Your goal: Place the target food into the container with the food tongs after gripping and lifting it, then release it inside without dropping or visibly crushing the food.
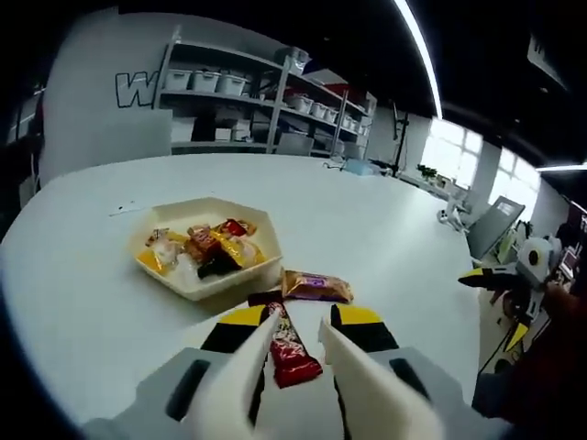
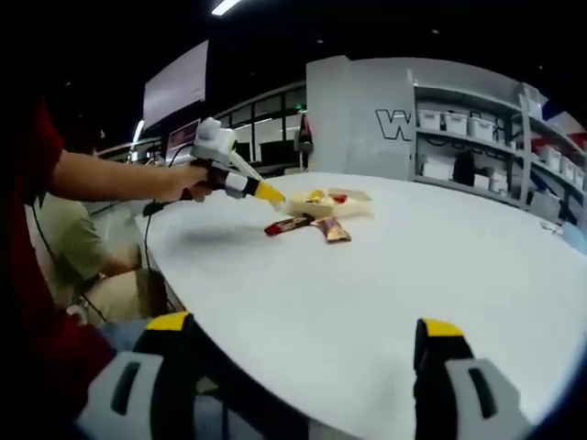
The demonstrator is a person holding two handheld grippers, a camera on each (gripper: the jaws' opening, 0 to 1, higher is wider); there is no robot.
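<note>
- The left claw (image 1: 298, 344) holds white food tongs (image 1: 367, 385), whose open tips straddle a red wrapped snack (image 1: 292, 353) lying on the tabletop (image 1: 83, 293) just short of the container (image 1: 204, 275).
- This looks like the gripping step; next the tongs must close gently, then lift the snack towards the container.
- A brown snack (image 1: 316, 287) lies beside the container.
- The right claw (image 2: 303, 353) hangs open and empty, well away from the container.
- Beyond the container stand storage shelves (image 1: 266, 101).
</note>
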